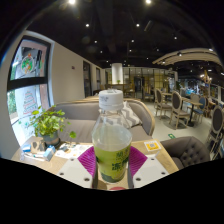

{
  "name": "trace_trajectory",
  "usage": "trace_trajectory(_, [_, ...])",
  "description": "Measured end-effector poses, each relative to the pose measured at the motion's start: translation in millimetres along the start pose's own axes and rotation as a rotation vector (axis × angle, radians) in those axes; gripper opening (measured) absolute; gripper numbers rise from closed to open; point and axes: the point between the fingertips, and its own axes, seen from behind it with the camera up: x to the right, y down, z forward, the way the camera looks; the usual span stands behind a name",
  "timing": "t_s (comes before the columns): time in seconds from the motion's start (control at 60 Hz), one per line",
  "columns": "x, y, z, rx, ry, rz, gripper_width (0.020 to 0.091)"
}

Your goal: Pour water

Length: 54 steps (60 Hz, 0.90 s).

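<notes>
Bottle (112,135) stood capped, clamped between the jaws above the counter (70,158) — carrying step; uncapping and a receiving vessel came next, probably.

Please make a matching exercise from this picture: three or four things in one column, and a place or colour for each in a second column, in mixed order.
Things:
1. bottle
2. bottle cap
3. potted plant
4. sofa

Descriptions:
A. white
B. beyond the table, behind the bottle
C. between the pads of the gripper, pressed from both sides
D. on the table, to the left of the bottle

Pairs: 1-C, 2-A, 3-D, 4-B
</notes>
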Motion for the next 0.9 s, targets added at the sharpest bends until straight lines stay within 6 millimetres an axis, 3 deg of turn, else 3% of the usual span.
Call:
trace_trajectory(0.083, [9, 52, 11, -0.059, 0.033, -0.028, 0.04])
trace_trajectory(0.2, [17, 99, 25, -0.122, 0.034, -0.015, 0.0401])
trace_trajectory(0.45, [22, 161, 35, -0.187, 0.034, -0.015, 0.0417])
trace_trajectory(0.567, [23, 157, 29, -0.136, 0.04, -0.017, 0.0464])
trace_trajectory(0.583, [22, 159, 36, -0.132, 0.04, -0.015, 0.0474])
trace_trajectory(0.683, [23, 158, 26, -0.157, 0.051, -0.001, 0.0527])
trace_trajectory(0.717, [24, 164, 29, -0.188, 0.057, 0.0, 0.059])
trace_trajectory(0.8, [19, 167, 24, -0.236, 0.052, 0.006, 0.0858])
trace_trajectory(0.85, [19, 167, 13, -0.262, 0.063, 0.011, 0.0831])
trace_trajectory(0.9, [19, 163, 2, -0.284, 0.083, 0.017, 0.0859])
